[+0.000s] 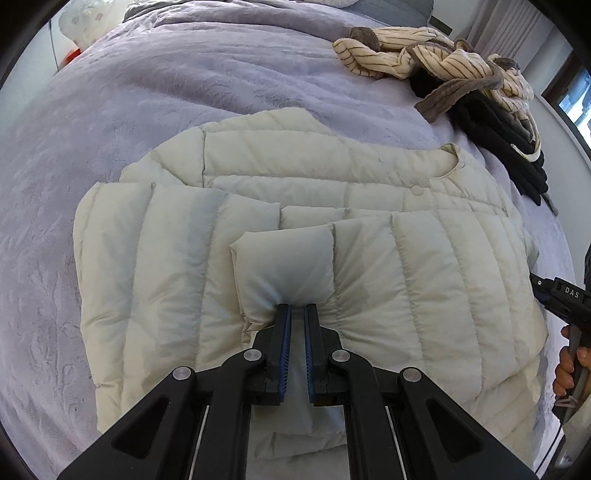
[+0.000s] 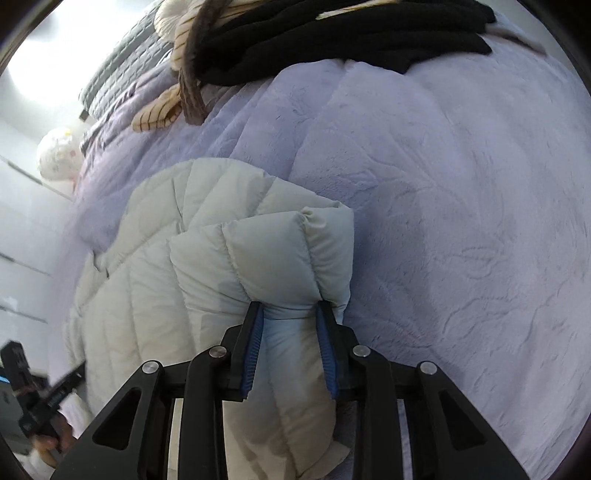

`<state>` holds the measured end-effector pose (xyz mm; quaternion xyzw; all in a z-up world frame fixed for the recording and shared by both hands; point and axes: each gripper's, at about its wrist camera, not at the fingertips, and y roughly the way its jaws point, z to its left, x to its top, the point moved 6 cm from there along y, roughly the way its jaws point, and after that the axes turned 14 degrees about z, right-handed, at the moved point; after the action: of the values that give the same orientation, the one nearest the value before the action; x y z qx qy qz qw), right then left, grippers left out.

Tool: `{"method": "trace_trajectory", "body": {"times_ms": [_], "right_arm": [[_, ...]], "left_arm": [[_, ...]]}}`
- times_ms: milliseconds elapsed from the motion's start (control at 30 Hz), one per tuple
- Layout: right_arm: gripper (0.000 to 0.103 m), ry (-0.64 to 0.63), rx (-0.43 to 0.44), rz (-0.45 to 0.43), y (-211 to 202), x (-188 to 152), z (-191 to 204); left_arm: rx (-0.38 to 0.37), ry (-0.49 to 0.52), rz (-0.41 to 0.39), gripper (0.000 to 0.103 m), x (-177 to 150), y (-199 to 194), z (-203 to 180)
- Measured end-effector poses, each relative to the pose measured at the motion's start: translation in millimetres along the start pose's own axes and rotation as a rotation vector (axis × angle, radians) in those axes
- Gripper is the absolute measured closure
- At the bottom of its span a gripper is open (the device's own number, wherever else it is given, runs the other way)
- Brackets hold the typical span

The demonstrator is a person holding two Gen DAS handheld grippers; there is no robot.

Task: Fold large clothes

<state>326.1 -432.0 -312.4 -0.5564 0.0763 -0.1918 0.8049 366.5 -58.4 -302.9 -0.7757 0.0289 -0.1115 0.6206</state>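
A cream quilted puffer jacket [image 1: 369, 236] lies flat on the lavender bedspread [image 1: 147, 110], collar to the right, one sleeve folded across its front. My left gripper [image 1: 297, 312] is shut on the cuff end of that sleeve [image 1: 284, 269], fabric pinched between the blue pads. In the right wrist view the same jacket [image 2: 155, 280] bunches up, and my right gripper [image 2: 290, 310] is shut on a thick puffy fold of its edge [image 2: 291, 251], lifted off the bedspread [image 2: 461, 221]. The right gripper's body also shows at the left wrist view's right edge [image 1: 561, 299].
A pile of clothes sits at the far right of the bed: a cream striped garment [image 1: 436, 51] on black folded clothes [image 1: 509, 125], also at the top of the right wrist view [image 2: 332, 33]. A grey quilted cover [image 2: 122, 74] and white cupboards [image 2: 22, 236] lie beyond.
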Motion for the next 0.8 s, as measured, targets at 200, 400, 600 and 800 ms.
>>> {"method": "trace_trajectory", "body": {"times_ms": [200, 400, 600, 800], "right_arm": [[0.072, 0.017, -0.042, 0.005, -10, 0, -3], [0.07, 0.026, -0.044, -0.014, -36, -13, -2], [0.069, 0.04, -0.021, -0.014, -58, -34, 7], [0.065, 0.01, -0.019, 0.035, -61, -64, 28]], "left_arm": [[0.013, -0.004, 0.003, 0.094, 3, -7, -1], [0.0, -0.033, -0.028, 0.094, 1, -36, 11], [0.021, -0.028, -0.025, 0.094, -15, -56, 16], [0.031, -0.026, 0.002, 0.094, -43, -64, 12]]}}
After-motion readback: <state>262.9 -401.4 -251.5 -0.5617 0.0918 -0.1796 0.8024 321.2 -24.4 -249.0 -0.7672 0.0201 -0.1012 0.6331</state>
